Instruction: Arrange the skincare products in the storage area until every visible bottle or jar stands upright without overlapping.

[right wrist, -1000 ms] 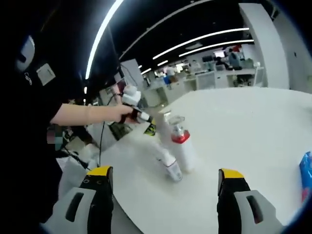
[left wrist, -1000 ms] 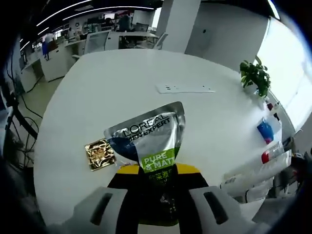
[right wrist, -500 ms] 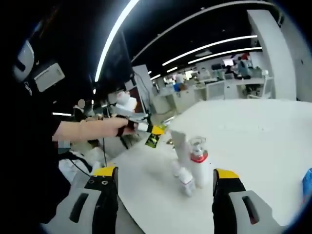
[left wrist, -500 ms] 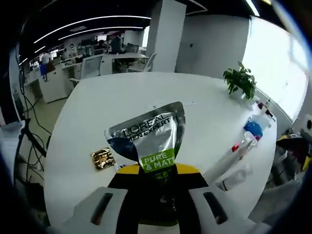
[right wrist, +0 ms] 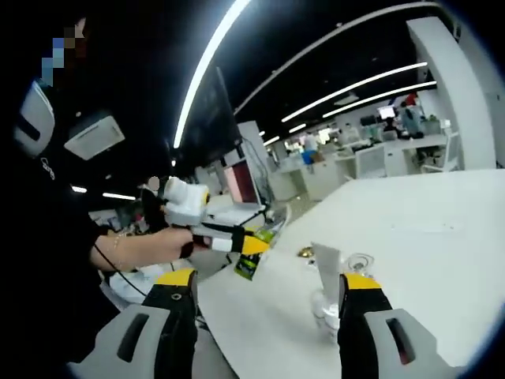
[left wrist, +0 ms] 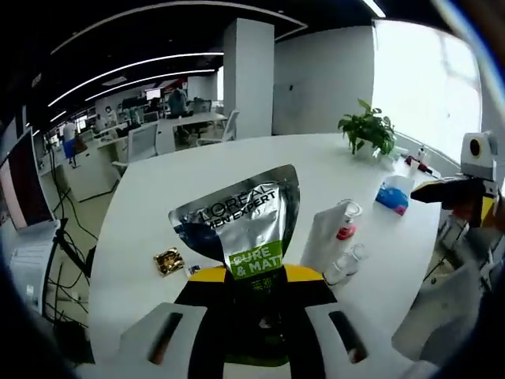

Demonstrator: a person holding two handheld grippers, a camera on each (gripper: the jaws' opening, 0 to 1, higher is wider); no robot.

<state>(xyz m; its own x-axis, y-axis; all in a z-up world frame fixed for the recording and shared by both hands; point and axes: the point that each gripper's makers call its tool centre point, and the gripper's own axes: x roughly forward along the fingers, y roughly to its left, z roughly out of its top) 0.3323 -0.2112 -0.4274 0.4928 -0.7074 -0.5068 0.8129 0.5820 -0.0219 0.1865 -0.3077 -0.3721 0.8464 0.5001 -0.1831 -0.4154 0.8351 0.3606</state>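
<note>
My left gripper [left wrist: 256,294] is shut on a silver L'Oreal sachet [left wrist: 241,225] with a green label, held up above the white table [left wrist: 197,181]. Right of the sachet a white tube [left wrist: 323,237] stands beside a red-capped bottle [left wrist: 345,232] and a clear jar [left wrist: 348,263]. A small gold packet [left wrist: 168,260] lies on the table to the left. In the right gripper view my right gripper [right wrist: 268,312] is open and holds nothing. Beyond its jaws are the white tube [right wrist: 326,270] and a clear jar [right wrist: 360,262]. The left gripper [right wrist: 225,239] comes in there with the sachet [right wrist: 251,260].
A blue pack [left wrist: 390,196] and a potted plant [left wrist: 367,130] sit near the table's far right edge. The right gripper [left wrist: 465,189] shows at the right of the left gripper view. Desks and chairs stand beyond the table. A person's arm [right wrist: 134,249] reaches in from the left.
Both cameras have swung and lifted, so the tube and bottles now sit near the middle right of the left gripper view. The sachet stays clamped in the left gripper; the right stays open.
</note>
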